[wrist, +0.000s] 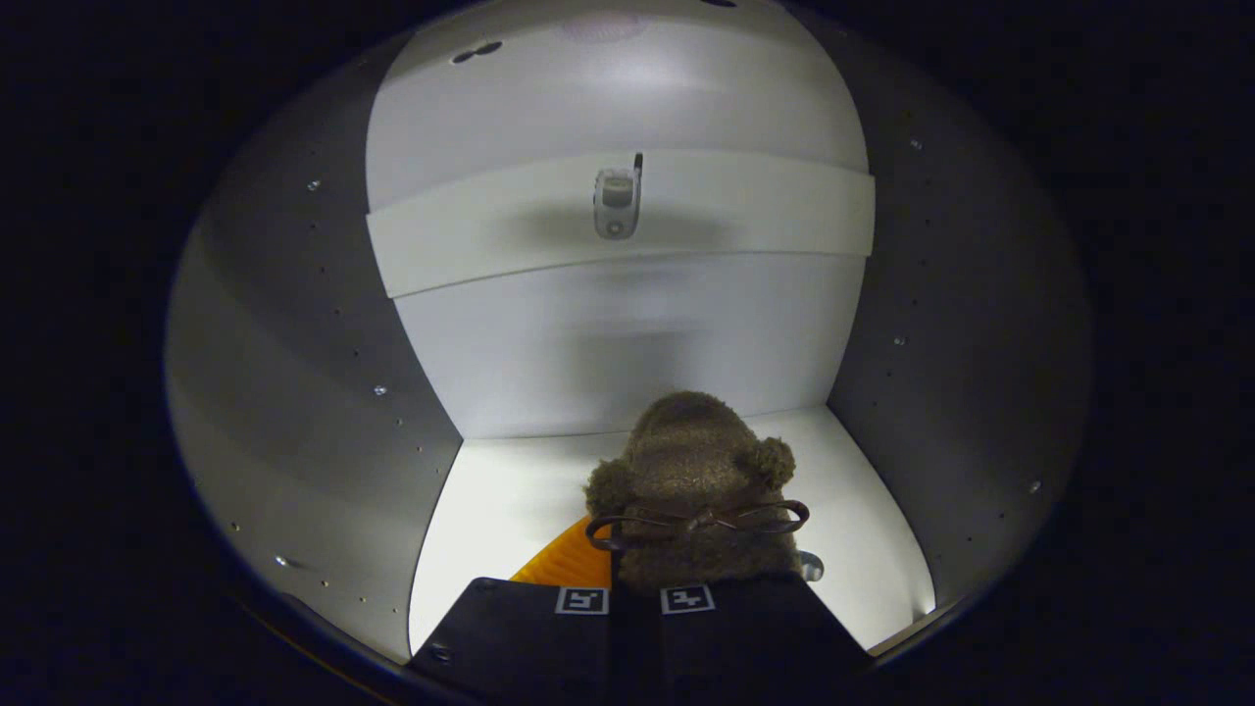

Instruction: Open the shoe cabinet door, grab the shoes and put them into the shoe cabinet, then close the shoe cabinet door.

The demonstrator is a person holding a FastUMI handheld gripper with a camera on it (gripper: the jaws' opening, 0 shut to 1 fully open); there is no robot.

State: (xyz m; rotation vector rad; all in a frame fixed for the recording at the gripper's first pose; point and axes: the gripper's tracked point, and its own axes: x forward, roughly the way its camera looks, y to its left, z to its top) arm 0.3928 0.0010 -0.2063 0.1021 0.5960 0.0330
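The gripper [635, 600] is inside the shoe cabinet [294, 392]. Its 2 fingers [529, 628] sit side by side with almost no gap between them. Each finger has a small square tag on it. The fingers look closed on the back of a shoe [691, 471], but the spot where they meet it is hidden, so I cannot tell if both fingers press on it.

The shoe is a fuzzy brown slipper. It sits just ahead of the fingers and points away from them. It has 2 round fluffy ears, 1 on each side. A thin brown pair of toy glasses [698, 520] lies across it, close to the fingers. An orange part [574, 564] peeks out just left of the slipper, right by the fingers. I cannot tell what it is.

Under the slipper is the white cabinet floor [500, 490]. Beyond the slipper stands the white back wall [627, 333]. Higher up on that wall, a white bar [471, 245] runs from side to side. A small grey latch part [616, 201] sits in the middle of the bar. Grey side walls with little holes stand to the left and right.
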